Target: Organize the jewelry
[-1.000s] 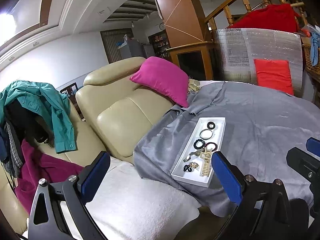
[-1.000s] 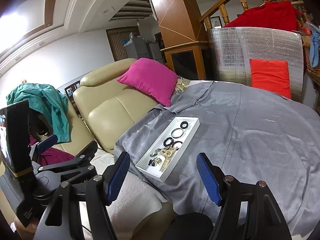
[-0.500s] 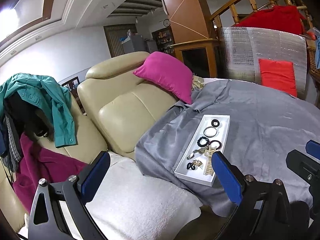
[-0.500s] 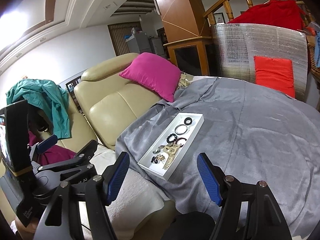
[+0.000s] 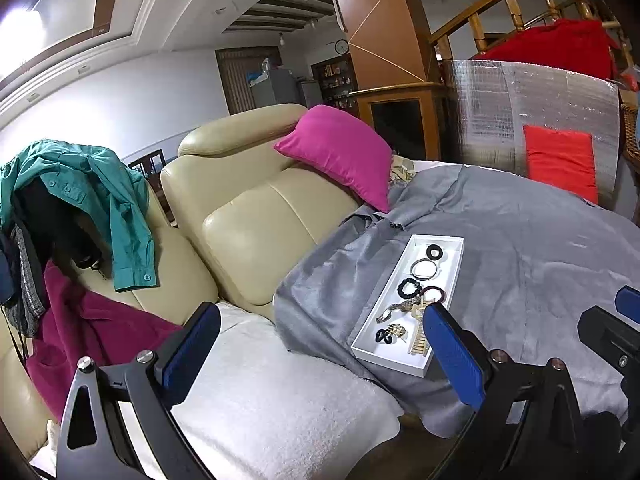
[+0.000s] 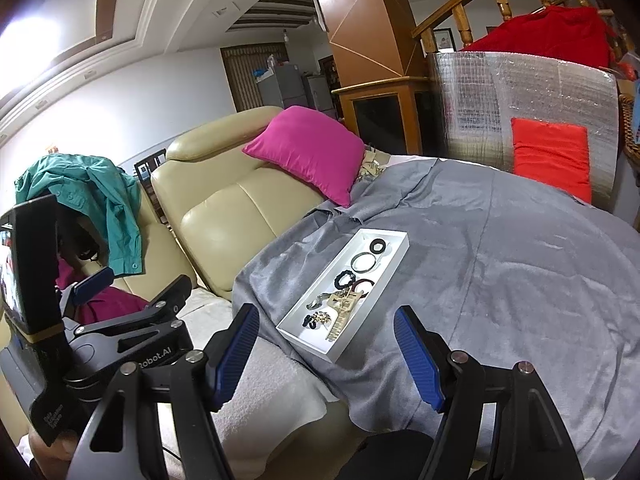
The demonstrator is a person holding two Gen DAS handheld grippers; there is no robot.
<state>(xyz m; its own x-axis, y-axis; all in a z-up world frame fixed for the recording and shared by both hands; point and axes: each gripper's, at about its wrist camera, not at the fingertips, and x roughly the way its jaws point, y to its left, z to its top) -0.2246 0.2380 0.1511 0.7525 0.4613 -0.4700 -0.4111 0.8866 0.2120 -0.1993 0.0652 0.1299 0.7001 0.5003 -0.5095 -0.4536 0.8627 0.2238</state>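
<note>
A white rectangular tray (image 5: 394, 284) (image 6: 394, 270) lies on a grey cloth and holds several pieces: black hair ties, a ring-shaped bangle (image 5: 424, 269) (image 6: 363, 262), a gold hair claw (image 6: 340, 312) and a small brooch (image 5: 396, 332). My left gripper (image 5: 320, 344) is open and empty, its right finger just in front of the tray's near corner. My right gripper (image 6: 326, 346) is open and empty, short of the tray's near end. The left gripper also shows at the left of the right wrist view (image 6: 132, 292).
The grey cloth (image 6: 500, 272) covers a round table. A beige sofa (image 5: 256, 216) with a pink cushion (image 5: 340, 152) stands to the left, a white towel (image 5: 272, 392) on its seat, clothes (image 5: 80, 184) on its back. A silver foil panel (image 6: 520, 96) stands behind.
Both views have shifted slightly; the tray sits a little more to the right and farther. Both grippers stay open and empty.
</note>
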